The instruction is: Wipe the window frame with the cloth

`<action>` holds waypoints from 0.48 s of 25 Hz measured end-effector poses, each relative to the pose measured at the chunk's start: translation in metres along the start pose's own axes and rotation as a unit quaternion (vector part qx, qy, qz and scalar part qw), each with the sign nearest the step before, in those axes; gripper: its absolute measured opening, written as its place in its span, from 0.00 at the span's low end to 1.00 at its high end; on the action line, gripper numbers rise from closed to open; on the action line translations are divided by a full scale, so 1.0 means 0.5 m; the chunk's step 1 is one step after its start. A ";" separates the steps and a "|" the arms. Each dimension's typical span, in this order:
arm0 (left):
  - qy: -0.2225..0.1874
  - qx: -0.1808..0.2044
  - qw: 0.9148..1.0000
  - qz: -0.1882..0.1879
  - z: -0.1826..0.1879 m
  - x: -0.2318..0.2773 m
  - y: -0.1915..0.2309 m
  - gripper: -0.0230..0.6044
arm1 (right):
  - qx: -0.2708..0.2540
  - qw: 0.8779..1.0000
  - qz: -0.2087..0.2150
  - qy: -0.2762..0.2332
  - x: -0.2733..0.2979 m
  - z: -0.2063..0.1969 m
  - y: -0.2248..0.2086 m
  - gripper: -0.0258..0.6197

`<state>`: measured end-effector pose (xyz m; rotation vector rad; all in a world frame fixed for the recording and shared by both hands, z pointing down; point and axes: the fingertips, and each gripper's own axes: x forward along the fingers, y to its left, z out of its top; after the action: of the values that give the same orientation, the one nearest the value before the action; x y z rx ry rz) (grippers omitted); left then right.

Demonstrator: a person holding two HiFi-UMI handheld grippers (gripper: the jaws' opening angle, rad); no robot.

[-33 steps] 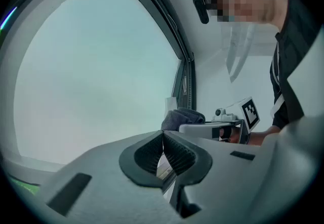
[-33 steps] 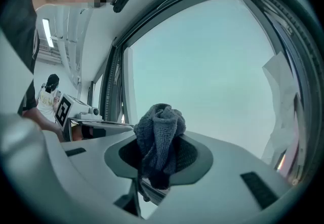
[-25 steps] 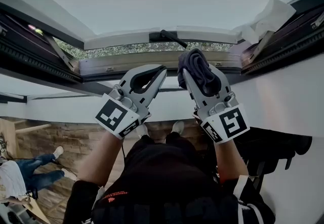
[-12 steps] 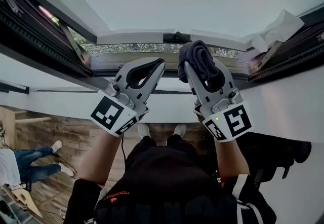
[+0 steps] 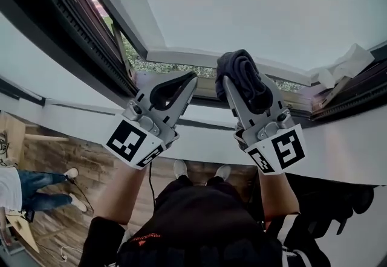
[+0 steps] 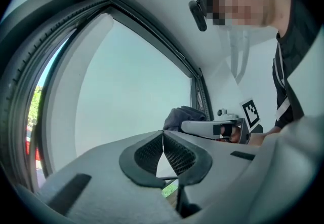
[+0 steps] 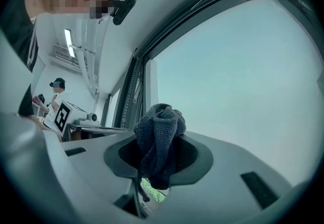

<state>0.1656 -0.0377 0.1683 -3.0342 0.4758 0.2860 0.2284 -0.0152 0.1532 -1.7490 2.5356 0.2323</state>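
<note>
A dark grey cloth (image 5: 242, 73) is bunched between the fingers of my right gripper (image 5: 245, 81), which is shut on it; in the right gripper view the cloth (image 7: 160, 137) sticks out above the jaws. The cloth's top sits just under the white lower edge of the open window sash (image 5: 181, 57). My left gripper (image 5: 191, 78) is beside it on the left, shut with nothing in it, its pads meeting at the tip (image 6: 163, 135). The dark window frame with its rubber seal (image 5: 66, 24) runs up the left side. Pale glass (image 7: 243, 66) fills the view ahead.
A crumpled white sheet (image 5: 349, 59) is wedged at the frame's right corner. The white sill ledge (image 5: 78, 118) runs below both grippers. A person in jeans (image 5: 27, 194) sits on the wooden floor at lower left. Greenery (image 5: 163, 67) shows through the sash gap.
The head view has swung, so the frame's left side now looms larger. Both grippers sit slightly higher against the sash edge, side by side as before, and the cloth stays held.
</note>
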 end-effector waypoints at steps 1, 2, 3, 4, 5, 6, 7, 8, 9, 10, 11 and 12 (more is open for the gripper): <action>-0.004 0.001 1.000 0.006 0.011 -0.012 0.014 0.07 | -0.002 1.000 0.007 -0.004 0.015 0.007 0.012 0.21; -0.007 0.005 1.000 0.012 0.024 -0.025 0.026 0.07 | -0.004 1.000 0.015 -0.009 0.031 0.014 0.024 0.21; -0.011 0.012 1.000 0.018 0.037 -0.037 0.038 0.07 | -0.006 1.000 0.022 -0.013 0.046 0.022 0.037 0.21; -0.014 0.018 0.999 0.024 0.049 -0.050 0.050 0.07 | -0.008 0.999 0.030 -0.017 0.061 0.030 0.050 0.21; -0.017 0.024 0.999 0.030 0.060 -0.063 0.062 0.07 | -0.011 0.999 0.036 -0.021 0.076 0.037 0.063 0.21; -0.019 0.029 0.999 0.035 0.071 -0.076 0.073 0.07 | -0.013 0.999 0.043 -0.025 0.089 0.045 0.075 0.21; -0.021 0.034 0.998 0.041 0.081 -0.088 0.084 0.07 | -0.015 0.998 0.049 -0.029 0.101 0.053 0.086 0.21; -0.023 0.039 0.998 0.047 0.091 -0.100 0.094 0.07 | -0.018 0.998 0.054 -0.033 0.113 0.062 0.097 0.21; -0.026 0.044 0.997 0.053 0.103 -0.111 0.105 0.07 | -0.021 0.997 0.060 -0.037 0.124 0.070 0.107 0.21; -0.029 0.049 0.997 0.059 0.115 -0.123 0.115 0.07 | -0.024 0.997 0.065 -0.040 0.136 0.079 0.117 0.21; -0.032 0.054 0.996 0.065 0.128 -0.134 0.126 0.07 | -0.027 0.996 0.071 -0.043 0.148 0.088 0.126 0.21; -0.035 0.059 0.995 0.071 0.142 -0.145 0.136 0.07 | -0.031 0.996 0.076 -0.047 0.161 0.097 0.136 0.21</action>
<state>0.0646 -0.0748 0.1108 -2.8701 0.6799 0.3576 0.1340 -0.0587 0.1014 -1.5251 2.6223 0.3939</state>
